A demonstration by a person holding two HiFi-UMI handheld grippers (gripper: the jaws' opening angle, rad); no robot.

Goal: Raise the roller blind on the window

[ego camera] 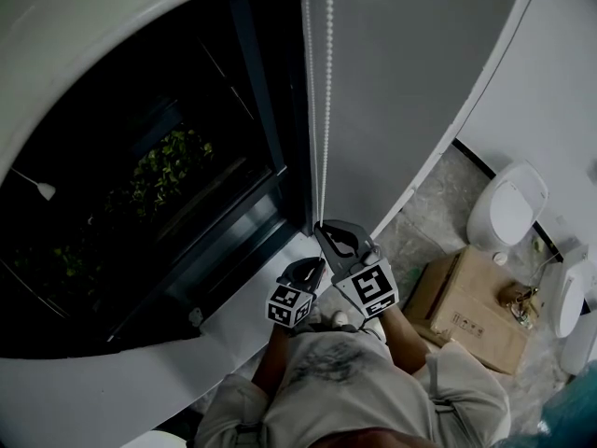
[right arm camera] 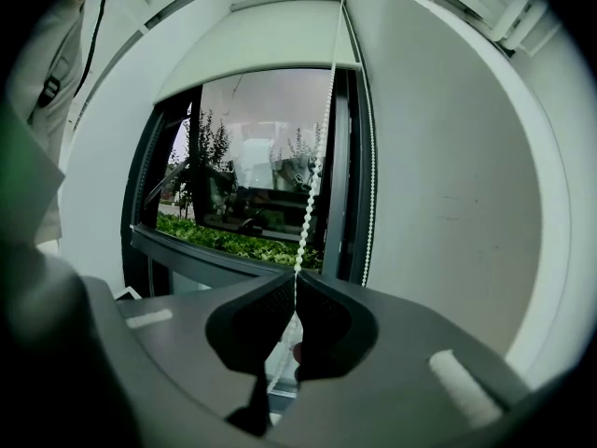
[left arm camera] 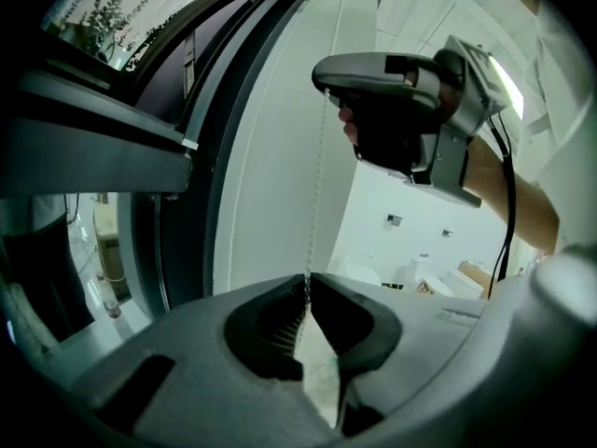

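Both clamped on the bead chain (ego camera: 324, 110)
Your right tongs (right arm camera: 295, 280) pinch it just above your left tongs (left arm camera: 307, 283); it hangs vertical, so pull straight down

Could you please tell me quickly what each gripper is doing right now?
Left gripper: closed on the bead chain.
Right gripper: closed on the bead chain.

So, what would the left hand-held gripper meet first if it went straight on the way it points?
Probably the right hand-held gripper, clamped on the same bead chain just ahead; depth is unclear.
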